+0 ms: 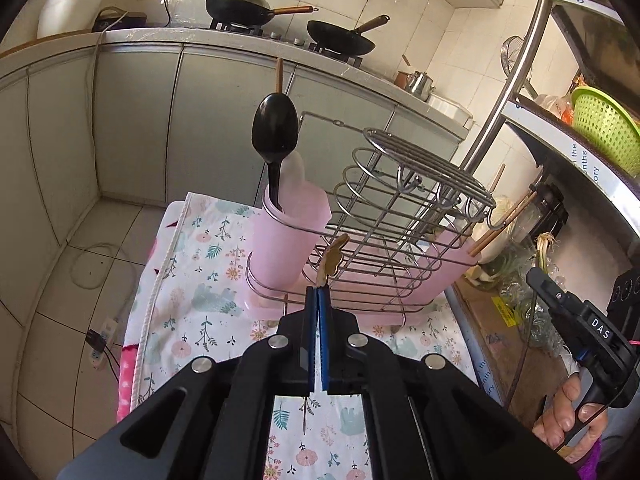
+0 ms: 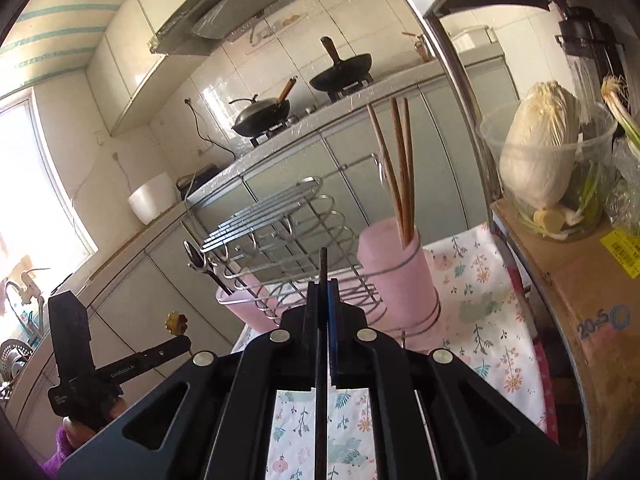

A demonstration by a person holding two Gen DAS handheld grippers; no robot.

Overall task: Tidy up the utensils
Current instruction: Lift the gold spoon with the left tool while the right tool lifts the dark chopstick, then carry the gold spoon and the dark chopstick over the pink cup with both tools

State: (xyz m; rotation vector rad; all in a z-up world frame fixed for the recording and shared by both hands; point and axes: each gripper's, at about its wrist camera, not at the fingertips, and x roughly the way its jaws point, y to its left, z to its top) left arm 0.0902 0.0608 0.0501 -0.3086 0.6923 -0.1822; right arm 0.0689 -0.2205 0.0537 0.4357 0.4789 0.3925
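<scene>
The left claw is clenched on a thin utensil with a golden flower-shaped end, held just in front of the wire rack. The right claw is clenched on a thin dark rod-like utensil that runs back between its jaws.

The rack stands on the desk's floral cloth, toward its far edge. A pink cup at the rack's left end holds a black spoon, bowl up; the pink cup at the other end holds wooden chopsticks.

Off the desk's right edge a cardboard box carries a clear tub with a cabbage; it is printed "20", the rest unclear. The right handle reads "DAS". Two woks sit on the stove behind.
</scene>
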